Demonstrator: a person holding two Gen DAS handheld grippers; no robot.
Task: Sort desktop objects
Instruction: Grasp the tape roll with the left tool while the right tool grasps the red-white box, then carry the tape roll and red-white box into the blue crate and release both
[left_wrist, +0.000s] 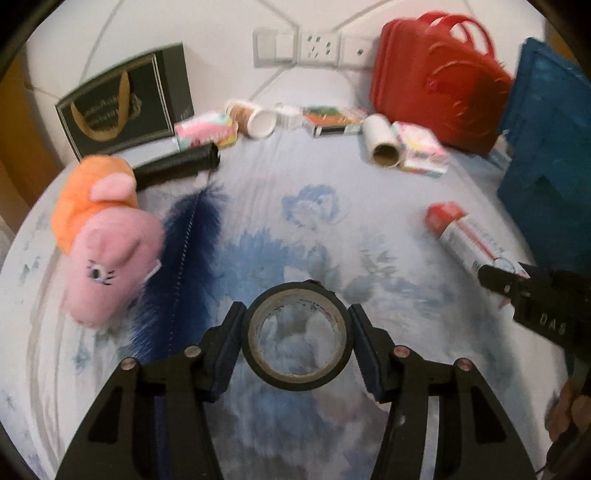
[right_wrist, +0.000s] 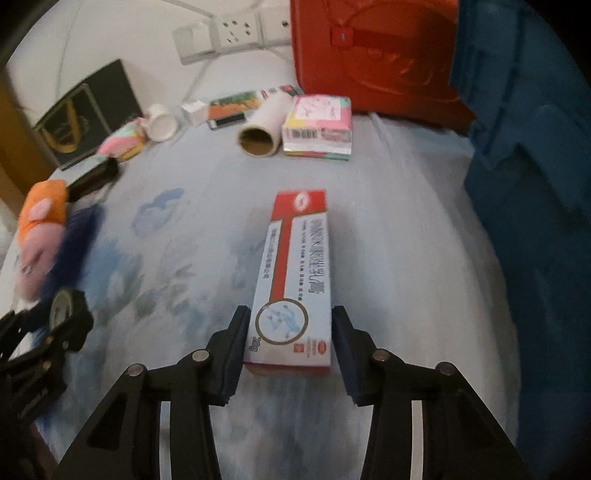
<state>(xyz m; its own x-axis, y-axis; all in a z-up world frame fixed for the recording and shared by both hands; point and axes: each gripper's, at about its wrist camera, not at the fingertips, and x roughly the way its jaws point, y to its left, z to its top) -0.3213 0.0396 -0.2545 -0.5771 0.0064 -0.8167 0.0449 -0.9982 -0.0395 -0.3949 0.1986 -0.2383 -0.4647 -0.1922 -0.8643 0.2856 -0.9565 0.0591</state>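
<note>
My left gripper (left_wrist: 297, 334) is shut on a black tape roll (left_wrist: 297, 378), holding it by its sides above the blue-patterned cloth. The roll also shows in the right wrist view (right_wrist: 68, 312) at the far left. My right gripper (right_wrist: 290, 347) is open, its fingers either side of the near end of a red-and-white ointment box (right_wrist: 295, 280) that lies on the cloth; a small gap shows on the right side. The box (left_wrist: 465, 236) and right gripper show at the right of the left wrist view.
A pink plush pig (left_wrist: 107, 254) and dark blue feather (left_wrist: 184, 258) lie left. A red bag (left_wrist: 439, 81) and blue crate (left_wrist: 546, 155) stand at the back right. A dark book (left_wrist: 122, 103), cardboard tube (right_wrist: 258, 136), cup (left_wrist: 255, 118) and colourful packs (right_wrist: 317, 129) line the back.
</note>
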